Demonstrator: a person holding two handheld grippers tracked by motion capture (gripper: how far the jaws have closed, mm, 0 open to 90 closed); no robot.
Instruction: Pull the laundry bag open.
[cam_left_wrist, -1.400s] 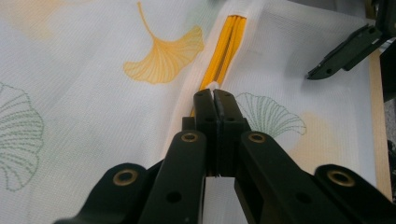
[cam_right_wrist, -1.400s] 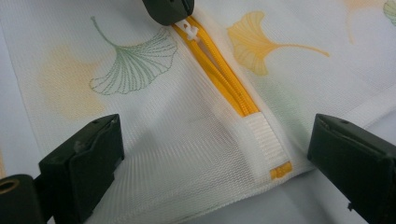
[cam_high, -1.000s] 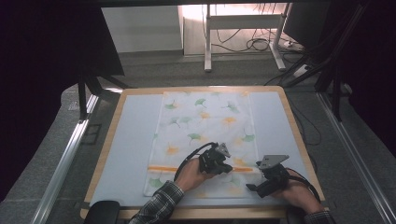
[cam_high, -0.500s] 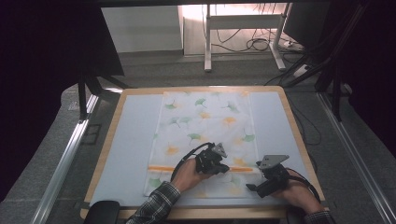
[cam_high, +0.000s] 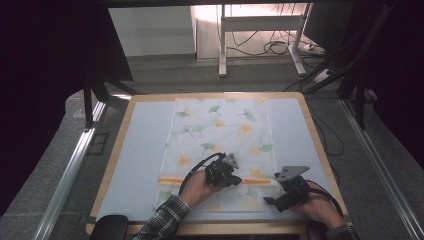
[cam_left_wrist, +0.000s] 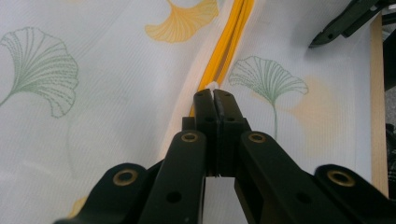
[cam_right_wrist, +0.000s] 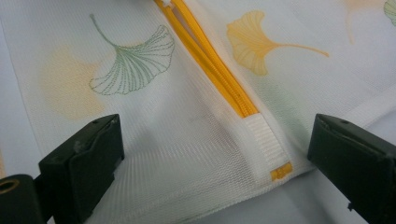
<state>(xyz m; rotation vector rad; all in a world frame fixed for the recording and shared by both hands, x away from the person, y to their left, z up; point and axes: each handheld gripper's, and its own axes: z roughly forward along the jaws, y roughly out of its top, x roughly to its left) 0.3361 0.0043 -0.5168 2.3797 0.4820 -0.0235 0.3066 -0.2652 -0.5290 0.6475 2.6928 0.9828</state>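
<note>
We have our left claw (cam_left_wrist: 214, 100) clenched on the white zipper pull (cam_left_wrist: 213, 87) of the mesh laundry bag (cam_high: 220, 145) mid-worktop, right claw (cam_right_wrist: 210, 154) released astride its zipper-end corner near the front edge, seemingly mid-unzipping; next, pin that corner.

No words, labels, brand marks, numbers or signs can be read anywhere in these pictures. The white mesh bag (cam_high: 220, 150) on the table carries only a printed pattern of green and yellow ginkgo leaves and an orange zipper (cam_right_wrist: 210, 65), with no lettering on either.
</note>
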